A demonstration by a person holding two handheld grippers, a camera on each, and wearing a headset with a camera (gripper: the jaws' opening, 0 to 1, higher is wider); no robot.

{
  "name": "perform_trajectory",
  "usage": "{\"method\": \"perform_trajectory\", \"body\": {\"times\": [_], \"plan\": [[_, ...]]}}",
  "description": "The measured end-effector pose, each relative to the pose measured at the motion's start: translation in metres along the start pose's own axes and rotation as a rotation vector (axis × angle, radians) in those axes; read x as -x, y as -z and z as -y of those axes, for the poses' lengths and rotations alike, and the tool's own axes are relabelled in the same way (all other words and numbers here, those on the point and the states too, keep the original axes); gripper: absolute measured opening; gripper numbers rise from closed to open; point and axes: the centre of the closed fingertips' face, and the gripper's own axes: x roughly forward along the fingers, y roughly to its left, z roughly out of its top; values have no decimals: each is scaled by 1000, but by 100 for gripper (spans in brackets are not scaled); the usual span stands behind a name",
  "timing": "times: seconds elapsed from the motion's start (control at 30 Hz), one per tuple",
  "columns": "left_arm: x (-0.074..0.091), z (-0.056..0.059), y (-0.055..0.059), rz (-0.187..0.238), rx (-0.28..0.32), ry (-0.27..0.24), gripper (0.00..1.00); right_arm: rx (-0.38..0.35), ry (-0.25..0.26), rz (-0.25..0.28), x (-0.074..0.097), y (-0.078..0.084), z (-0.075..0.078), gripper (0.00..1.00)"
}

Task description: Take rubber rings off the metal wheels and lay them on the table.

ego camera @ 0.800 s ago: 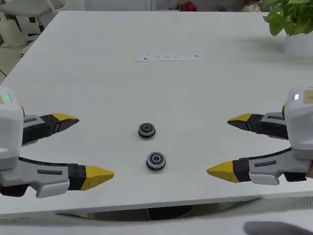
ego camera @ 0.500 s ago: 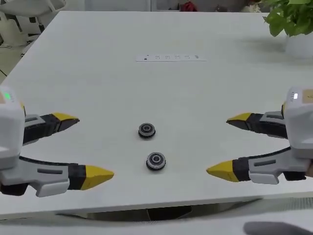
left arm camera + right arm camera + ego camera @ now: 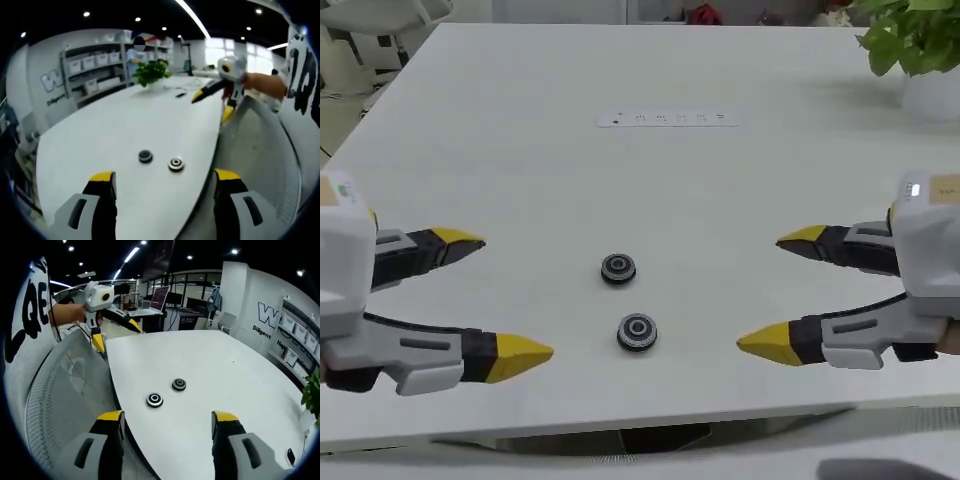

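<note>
Two small metal wheels with dark rubber rings lie flat on the white table: the far wheel [image 3: 618,268] [image 3: 145,156] [image 3: 179,384] and the near wheel [image 3: 638,332] [image 3: 176,164] [image 3: 154,399], close to the front edge. My left gripper [image 3: 500,296] [image 3: 165,177] hovers open at the left, jaws pointing right. Across from it my right gripper [image 3: 782,290] [image 3: 169,418] is open at the right, jaws pointing left. Both wheels lie between them, apart from either gripper. Nothing is held.
A power strip [image 3: 667,118] lies at mid-table, farther back. A potted plant [image 3: 912,45] stands at the far right corner. The table's front edge [image 3: 620,425] runs just below the near wheel. Chairs and shelving stand around the room.
Both grippers have shifted slightly; the right one edged a little left and down. The wheels lie where they were, and the head camera moved a touch.
</note>
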Motion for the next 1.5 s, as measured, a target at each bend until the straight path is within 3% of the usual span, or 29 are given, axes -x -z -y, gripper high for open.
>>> {"method": "perform_trajectory", "body": {"times": [0.87,1.5], "plan": [[-14,-14,-5,-11,-27,15,80,92,-28,-20,-23,-9,11,65],[-27,-28,-5,-27,-55,14,79,114,-64,-25,-39,-9,17,63]]}}
